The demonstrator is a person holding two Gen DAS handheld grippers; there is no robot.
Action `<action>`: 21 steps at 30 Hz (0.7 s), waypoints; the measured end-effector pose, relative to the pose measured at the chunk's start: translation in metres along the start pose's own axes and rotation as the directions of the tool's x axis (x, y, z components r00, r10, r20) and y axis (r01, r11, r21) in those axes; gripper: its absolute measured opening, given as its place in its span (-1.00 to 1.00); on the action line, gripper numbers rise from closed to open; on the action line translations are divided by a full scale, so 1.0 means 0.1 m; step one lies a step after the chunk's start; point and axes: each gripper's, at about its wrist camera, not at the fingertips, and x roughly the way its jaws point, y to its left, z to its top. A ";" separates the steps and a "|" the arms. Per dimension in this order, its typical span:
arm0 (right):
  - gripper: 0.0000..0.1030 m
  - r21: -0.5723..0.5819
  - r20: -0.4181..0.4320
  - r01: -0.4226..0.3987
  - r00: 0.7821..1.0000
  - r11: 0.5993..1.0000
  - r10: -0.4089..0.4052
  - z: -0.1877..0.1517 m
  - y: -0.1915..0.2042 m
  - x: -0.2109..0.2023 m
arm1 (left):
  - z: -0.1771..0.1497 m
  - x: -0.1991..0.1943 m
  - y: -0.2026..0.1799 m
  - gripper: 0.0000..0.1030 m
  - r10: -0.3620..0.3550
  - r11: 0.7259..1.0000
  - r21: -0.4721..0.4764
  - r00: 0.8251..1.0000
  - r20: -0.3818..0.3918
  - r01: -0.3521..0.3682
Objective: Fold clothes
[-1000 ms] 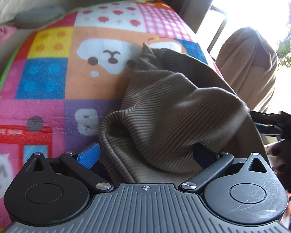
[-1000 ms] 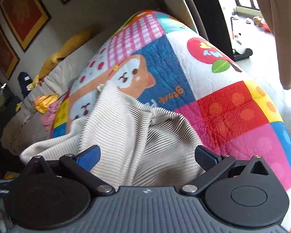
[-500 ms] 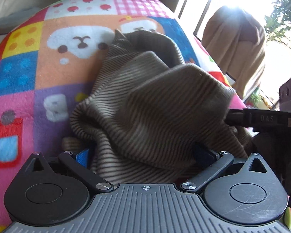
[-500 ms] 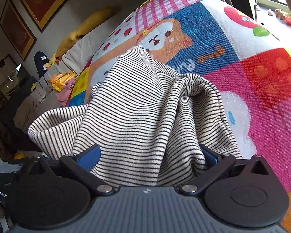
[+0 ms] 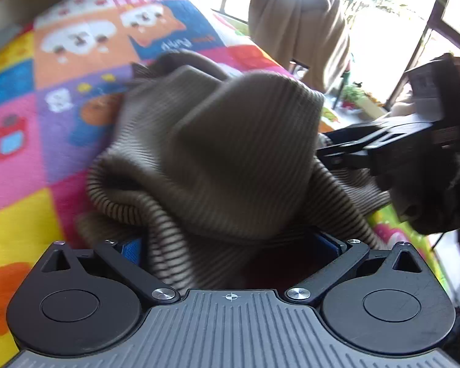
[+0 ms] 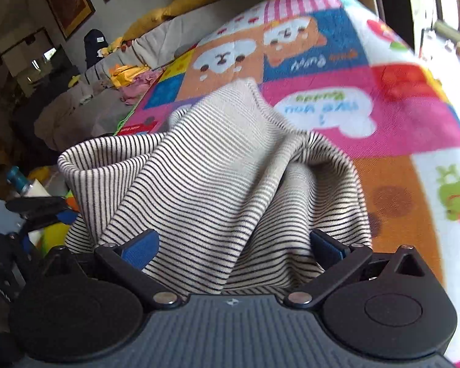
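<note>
Shirt: one striped shirt (image 6: 217, 190) – it hangs in a bunch over the bright play mat (image 6: 398, 116), far end still on it.
Left claw (image 5: 230, 245): cloth fills the gap; I cannot tell if it pinches.
Right claw (image 6: 233, 245): same – fingers sit wide, cloth piled between, grip hidden.
Doing it well: I think both claws should lift level, pull the edge straight, then lay it flat.
Count: one shirt, one mat, two claws.
</note>
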 end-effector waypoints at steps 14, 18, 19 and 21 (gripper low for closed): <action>1.00 -0.659 0.074 0.363 0.903 0.659 -0.423 -0.41 0.93 0.03 | 0.22 -0.67 -0.44 1.00 0.212 0.944 0.192 0.937 0.277 -0.270; 1.00 -0.476 0.345 0.763 0.619 0.438 -0.705 -0.15 0.34 -0.25 | 0.18 -0.29 -0.72 1.00 0.139 0.938 0.280 0.962 0.234 -0.204; 1.00 -0.394 0.385 0.836 0.528 0.383 -0.757 -0.07 0.19 -0.33 | 0.17 -0.16 -0.77 1.00 0.132 0.934 0.300 0.967 0.217 -0.195; 1.00 -0.269 0.341 0.833 0.552 0.483 -0.761 0.03 -0.02 -0.55 | 0.17 0.08 -0.84 1.00 0.146 0.918 0.339 0.970 0.195 -0.207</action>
